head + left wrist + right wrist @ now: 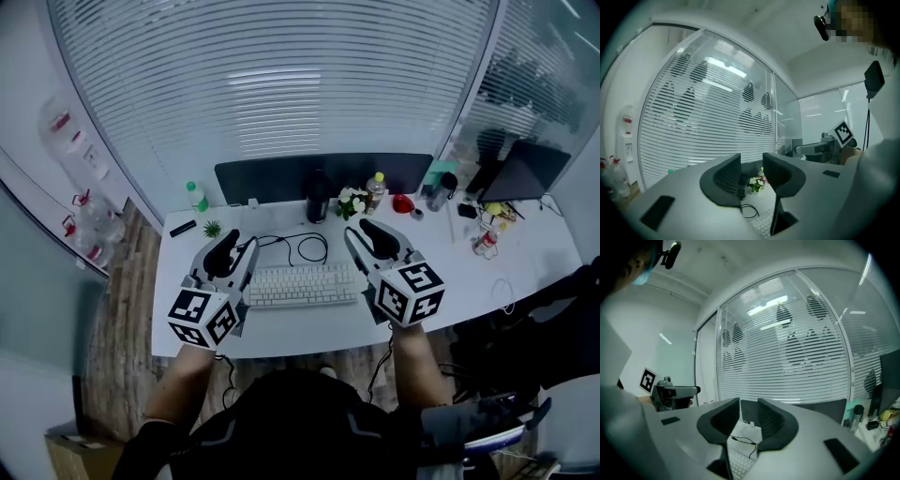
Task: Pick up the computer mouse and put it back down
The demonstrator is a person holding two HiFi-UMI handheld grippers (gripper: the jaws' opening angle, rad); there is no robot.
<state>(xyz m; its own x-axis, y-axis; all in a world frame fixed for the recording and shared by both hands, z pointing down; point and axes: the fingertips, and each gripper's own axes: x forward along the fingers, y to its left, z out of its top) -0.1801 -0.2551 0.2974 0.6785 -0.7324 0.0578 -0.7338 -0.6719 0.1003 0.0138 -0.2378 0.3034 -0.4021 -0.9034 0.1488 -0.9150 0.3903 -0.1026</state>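
Mouse can't be made out in any view. My left hand-held gripper (236, 246) & right hand-held gripper (362, 231) sit level above worktop (291, 330), jaws part-open, empty.

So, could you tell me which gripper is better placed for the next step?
Can't favour either: no mouse shows. Left gripper and right gripper both hover empty, jaws apart, flanking the keyboard.
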